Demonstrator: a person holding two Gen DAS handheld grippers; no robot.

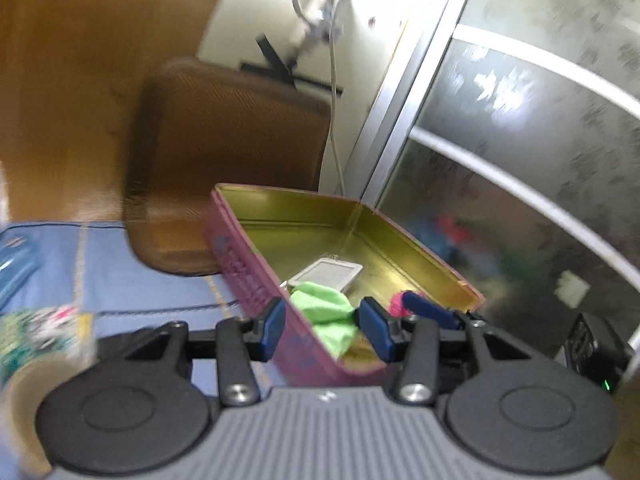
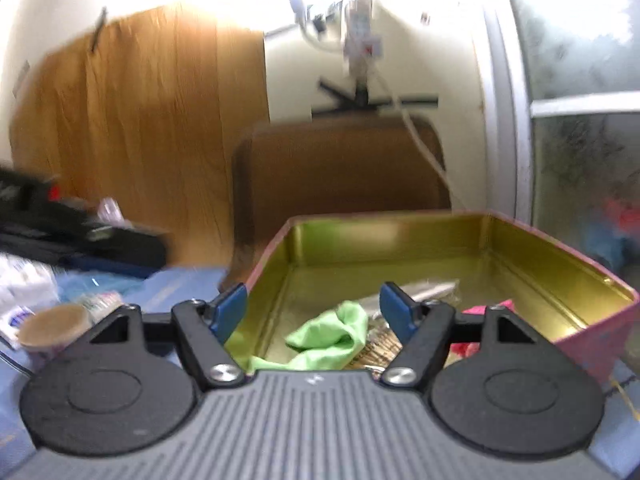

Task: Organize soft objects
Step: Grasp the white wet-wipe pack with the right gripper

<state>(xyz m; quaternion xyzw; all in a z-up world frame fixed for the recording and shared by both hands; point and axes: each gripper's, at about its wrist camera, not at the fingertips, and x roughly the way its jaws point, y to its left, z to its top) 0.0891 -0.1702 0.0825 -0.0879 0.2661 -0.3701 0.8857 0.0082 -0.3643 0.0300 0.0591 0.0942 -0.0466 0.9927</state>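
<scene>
Both jaws stand parted and hold nothing. Our left gripper (image 1: 322,330) straddles the near wall of the pink tin (image 1: 248,276), one blue finger outside it and one inside, while our right gripper (image 2: 314,312) hangs spread above the tin's open near end.

Between the fingers of both lies the green cloth (image 2: 332,334), crumpled on the gold floor of the tin toward its near end. Just beside it, at the right wall, sits a pink soft item (image 1: 400,305), partly hidden behind the right gripper's arm in our right wrist view. A flat white packet (image 1: 326,276) lies behind the cloth, touching or slightly under it; we cannot tell which.

We judge the cloth light, limp and easily snagged, likely to drape and trail once lifted. A pinch on the raised fold at its middle looks the surest hold, since the thin edges may slip free of the pads. The tin itself looks stiff and light, and may slide on the blue tablecloth (image 1: 120,264) if nudged.

Outside the tin, a brown chair back (image 2: 340,168) rises behind it, a paper cup (image 2: 56,324) stands to the left on the tablecloth, and frosted glass doors (image 1: 540,120) close the right side.
</scene>
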